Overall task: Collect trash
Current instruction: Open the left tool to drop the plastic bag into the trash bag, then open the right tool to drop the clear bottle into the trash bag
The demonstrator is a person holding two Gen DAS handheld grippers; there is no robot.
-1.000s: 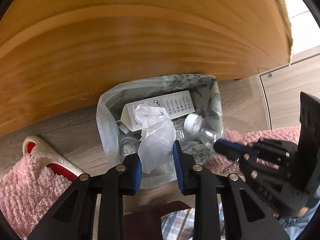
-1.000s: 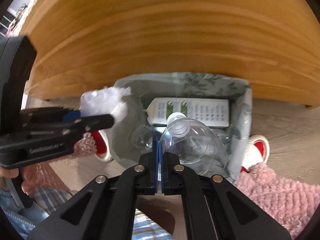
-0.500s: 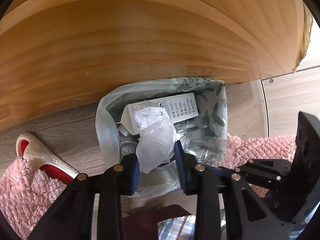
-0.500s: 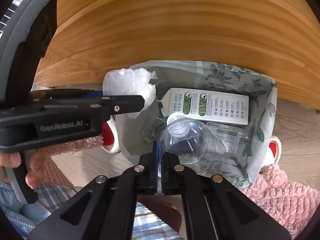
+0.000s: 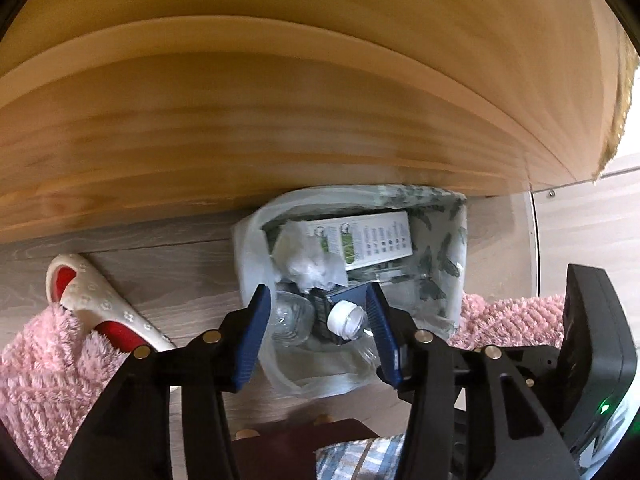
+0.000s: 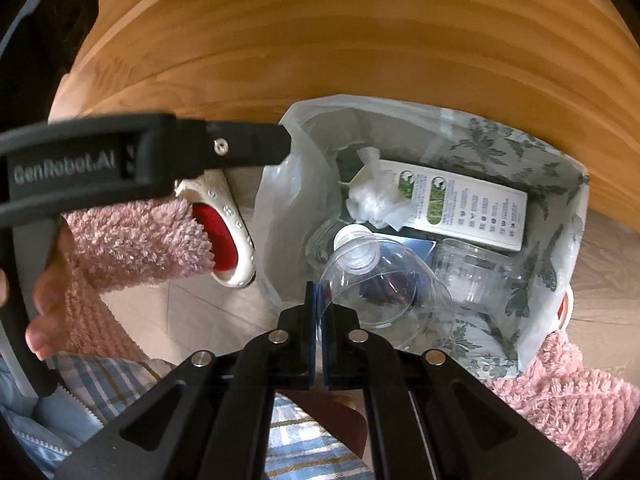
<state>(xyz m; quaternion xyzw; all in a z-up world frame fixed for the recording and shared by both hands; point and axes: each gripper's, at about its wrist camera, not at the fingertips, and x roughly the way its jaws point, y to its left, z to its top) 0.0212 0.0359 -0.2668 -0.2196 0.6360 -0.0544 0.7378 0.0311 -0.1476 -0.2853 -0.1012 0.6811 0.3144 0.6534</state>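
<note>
1. Blue-padded left tongs [image 5: 318,330] point down over a bin, their jaws opening with nothing pressed between them.
2. The right tongs [image 6: 319,312] are closed tight, pinching the edge of a clear plastic bottle [image 6: 384,276] that hangs over the near part of the bin.
3. A crumpled white plastic wrapper [image 5: 310,266] lies loose inside the bin, on top of the other rubbish.
4. The bin [image 6: 560,216] has a leaf-patterned wall and a pale liner, and sits on the floor under a wooden surface [image 6: 360,40].
5. Inside at the far side lies a white and green carton [image 6: 464,208].
6. To the left, a white slipper [image 5: 92,300] with a red inside rests on the floor by a pink fluffy sleeve [image 6: 136,240].
</note>
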